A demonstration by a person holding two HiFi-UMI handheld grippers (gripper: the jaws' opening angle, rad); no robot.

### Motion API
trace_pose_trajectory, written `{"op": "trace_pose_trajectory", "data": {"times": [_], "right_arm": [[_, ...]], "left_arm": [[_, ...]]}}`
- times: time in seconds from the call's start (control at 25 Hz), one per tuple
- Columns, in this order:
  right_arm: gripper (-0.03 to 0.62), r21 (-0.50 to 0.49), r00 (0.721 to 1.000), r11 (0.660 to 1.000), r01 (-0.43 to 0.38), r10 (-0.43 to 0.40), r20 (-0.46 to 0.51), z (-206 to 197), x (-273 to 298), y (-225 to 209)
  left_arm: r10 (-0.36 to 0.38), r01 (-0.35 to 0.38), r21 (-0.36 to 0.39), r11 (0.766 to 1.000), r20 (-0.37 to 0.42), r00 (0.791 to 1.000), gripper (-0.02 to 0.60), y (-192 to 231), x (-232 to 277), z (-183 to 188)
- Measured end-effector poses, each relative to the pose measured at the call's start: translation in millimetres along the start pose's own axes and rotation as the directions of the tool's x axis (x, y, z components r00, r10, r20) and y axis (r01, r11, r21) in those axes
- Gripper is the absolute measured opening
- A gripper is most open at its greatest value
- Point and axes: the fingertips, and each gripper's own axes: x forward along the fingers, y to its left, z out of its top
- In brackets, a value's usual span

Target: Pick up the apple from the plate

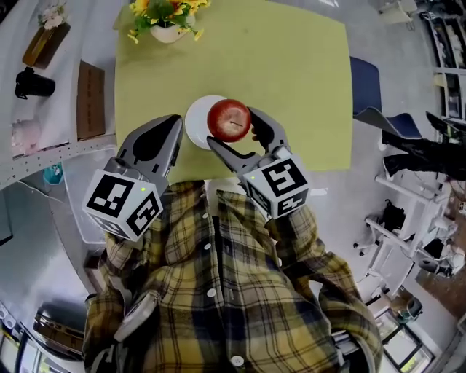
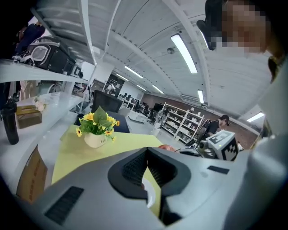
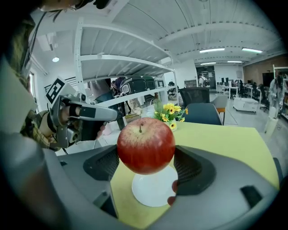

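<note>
A red apple [image 1: 229, 119] [image 3: 145, 144] hangs just above a small white plate [image 1: 196, 122] [image 3: 150, 194] on the yellow-green table [image 1: 291, 65]. My right gripper [image 1: 233, 126] [image 3: 147, 166] is shut on the apple, one pad on each side. Left of the plate, my left gripper [image 1: 177, 121] [image 2: 146, 155] has its jaws pressed together with nothing in them. In the left gripper view only a sliver of the apple [image 2: 166, 147] and of the plate [image 2: 151, 194] shows past the jaws.
A pot of yellow flowers [image 1: 167, 22] [image 2: 96, 130] [image 3: 168, 114] stands at the table's far edge. A white shelf at the left carries a black cup [image 1: 33, 82] and a brown box [image 1: 90, 98]. A blue chair [image 1: 364, 84] stands to the right.
</note>
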Motion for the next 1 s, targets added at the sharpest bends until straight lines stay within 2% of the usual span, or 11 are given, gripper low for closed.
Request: {"op": "trace_pose_trajectory", "data": {"times": [0.36,1.0], "right_arm": [[0.377,-0.046,0.999,0.999,0.001,0.001,0.043,26,-39,16],[0.377,-0.031,0.997,0.999,0.02,-0.018,0.07,32,-49,17]], "left_arm": [[-0.025,0.021,0.058,0.998,0.07,0.997,0.008,-27,-13,41],[-0.071,0.062,0.107,0.992,0.077,0.995,0.008,-45,-7,44]]}}
